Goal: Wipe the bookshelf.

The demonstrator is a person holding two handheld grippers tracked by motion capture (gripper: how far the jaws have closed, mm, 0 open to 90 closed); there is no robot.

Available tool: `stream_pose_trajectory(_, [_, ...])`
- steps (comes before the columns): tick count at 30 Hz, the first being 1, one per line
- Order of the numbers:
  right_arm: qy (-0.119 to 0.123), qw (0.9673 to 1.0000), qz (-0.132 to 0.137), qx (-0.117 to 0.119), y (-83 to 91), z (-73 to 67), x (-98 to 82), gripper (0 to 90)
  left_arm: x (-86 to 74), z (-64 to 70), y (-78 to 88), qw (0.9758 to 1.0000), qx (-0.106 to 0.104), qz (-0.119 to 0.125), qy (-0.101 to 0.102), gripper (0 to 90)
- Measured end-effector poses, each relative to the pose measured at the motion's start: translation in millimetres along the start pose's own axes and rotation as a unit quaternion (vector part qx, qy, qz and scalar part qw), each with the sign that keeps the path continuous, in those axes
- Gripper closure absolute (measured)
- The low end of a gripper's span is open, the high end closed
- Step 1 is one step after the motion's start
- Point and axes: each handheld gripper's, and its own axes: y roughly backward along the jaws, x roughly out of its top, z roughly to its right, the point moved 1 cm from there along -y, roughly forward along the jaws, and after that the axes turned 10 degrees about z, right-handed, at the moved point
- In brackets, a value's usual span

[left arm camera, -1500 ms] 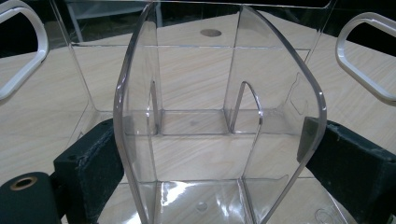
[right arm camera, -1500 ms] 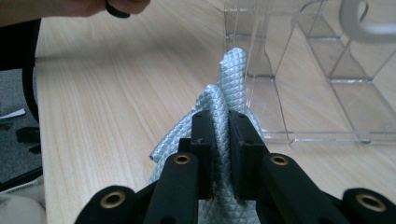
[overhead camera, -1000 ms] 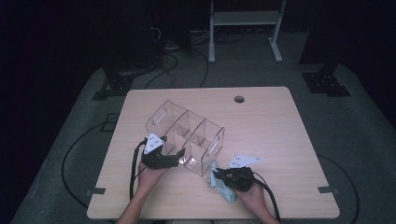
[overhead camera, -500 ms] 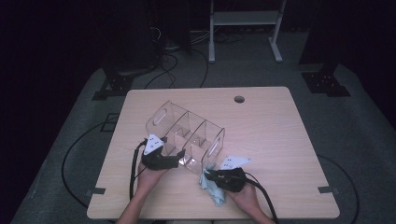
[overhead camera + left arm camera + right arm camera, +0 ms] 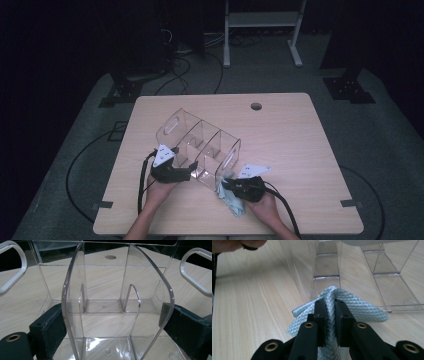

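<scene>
With the left gripper (image 5: 186, 174) clamped wide across the near wall of the clear organizer (image 5: 200, 145) to steady it, the right gripper (image 5: 226, 186) pinches a pale blue cloth (image 5: 352, 307) tight at the organizer's near corner, so wiping looks barely begun.

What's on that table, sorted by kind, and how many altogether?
Clear organizer: 1
Light blue cloth: 1
Handheld grippers: 2, left and right
Total: 4
</scene>
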Motion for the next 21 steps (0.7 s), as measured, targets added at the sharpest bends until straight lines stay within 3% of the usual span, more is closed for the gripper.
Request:
stream_pose_trajectory(3, [-0.002,0.9998,-0.001,-0.018,1.7,8.4,0.9,80.6,-0.4,-0.1,1.5,1.0000,-0.005,-0.001,-0.002,8.3])
stream_pose_trajectory(5, [-0.004,0.9990,0.006,-0.044,4.5,21.7,2.2,80.6,-0.3,0.5,2.6,1.0000,-0.008,-0.002,-0.005,8.3])
stream_pose_trajectory(9, [-0.037,0.9955,0.017,-0.085,10.2,50.3,-0.1,80.5,-0.5,2.8,3.7,0.9999,-0.015,-0.002,-0.007,8.2])
stream_pose_trajectory(11, [-0.052,0.9950,0.020,-0.083,11.3,56.8,-0.8,80.5,-0.2,3.2,3.4,0.9999,-0.015,-0.002,-0.008,8.1])
stream_pose_trajectory(13, [-0.046,0.9954,0.019,-0.082,10.2,52.3,-0.5,80.4,0.0,3.6,3.0,0.9999,-0.014,-0.002,-0.008,7.9])
stream_pose_trajectory(17, [-0.034,0.9977,0.016,-0.057,10.0,41.9,-0.9,80.4,-0.4,3.1,3.6,0.9999,-0.015,-0.002,-0.008,7.8])
stream_pose_trajectory(21, [-0.040,0.9958,0.019,-0.080,14.2,52.5,2.0,80.3,-0.9,2.9,4.5,0.9998,-0.020,-0.002,-0.007,7.9])
